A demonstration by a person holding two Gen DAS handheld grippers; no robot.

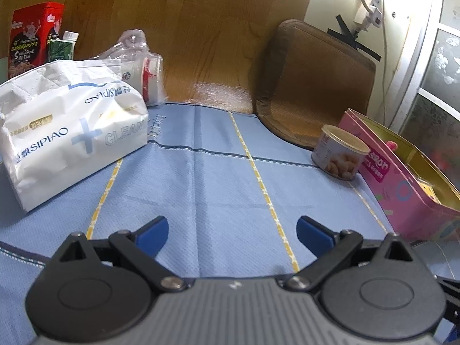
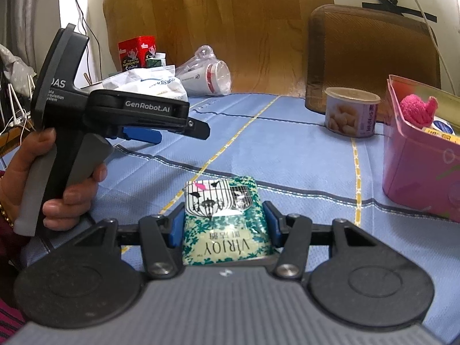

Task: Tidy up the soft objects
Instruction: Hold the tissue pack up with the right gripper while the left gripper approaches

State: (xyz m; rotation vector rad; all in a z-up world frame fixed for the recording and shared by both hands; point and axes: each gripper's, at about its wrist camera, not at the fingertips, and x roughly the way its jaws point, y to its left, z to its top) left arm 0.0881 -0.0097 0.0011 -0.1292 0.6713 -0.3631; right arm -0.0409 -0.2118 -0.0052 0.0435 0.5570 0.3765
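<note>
Gripping a green tissue pack (image 2: 225, 224), the right tongs (image 2: 224, 227) clench it; left tongs (image 1: 231, 231) stand released.

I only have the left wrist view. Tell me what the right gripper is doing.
Observer: The right gripper is clamped on a small green tissue pack, one blue pad on each side.
Operator: Report what's inside the pink box.
Observer: A pink knitted item sits at the top of the pink box, with a blue-and-white item beside it.
Operator: Say where my left gripper is from there.
Observer: The left gripper is held in a hand to the left of the pack, above the blue cloth, holding nothing.
</note>
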